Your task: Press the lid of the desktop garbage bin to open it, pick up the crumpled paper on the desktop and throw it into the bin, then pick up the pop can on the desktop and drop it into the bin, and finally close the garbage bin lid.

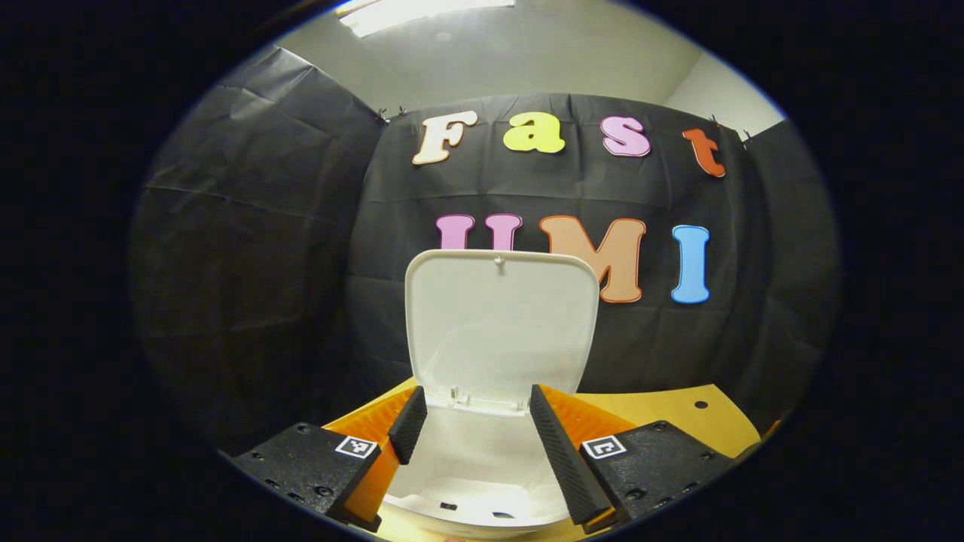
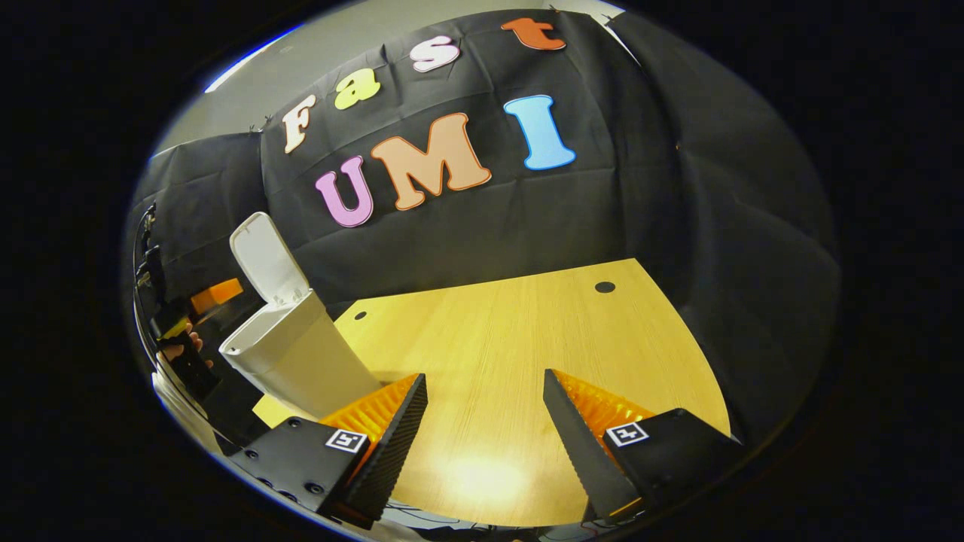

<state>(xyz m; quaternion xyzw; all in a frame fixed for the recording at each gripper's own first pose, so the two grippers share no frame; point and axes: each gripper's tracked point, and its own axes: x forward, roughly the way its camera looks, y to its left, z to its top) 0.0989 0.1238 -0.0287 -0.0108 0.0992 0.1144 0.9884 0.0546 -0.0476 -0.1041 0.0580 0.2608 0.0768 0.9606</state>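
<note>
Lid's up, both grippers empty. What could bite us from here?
1. The left gripper hangs open right over the bin mouth, its fingers near the rim; a careless move could knock the light-looking bin or catch the upright lid.
2. In the right gripper view the bin stands close to the table edge, so a push toward that edge might tip it off.
3. The right gripper is open over bare wood, holding nothing.

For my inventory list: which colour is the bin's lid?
White; the open lid shows best in the left gripper view.
</note>
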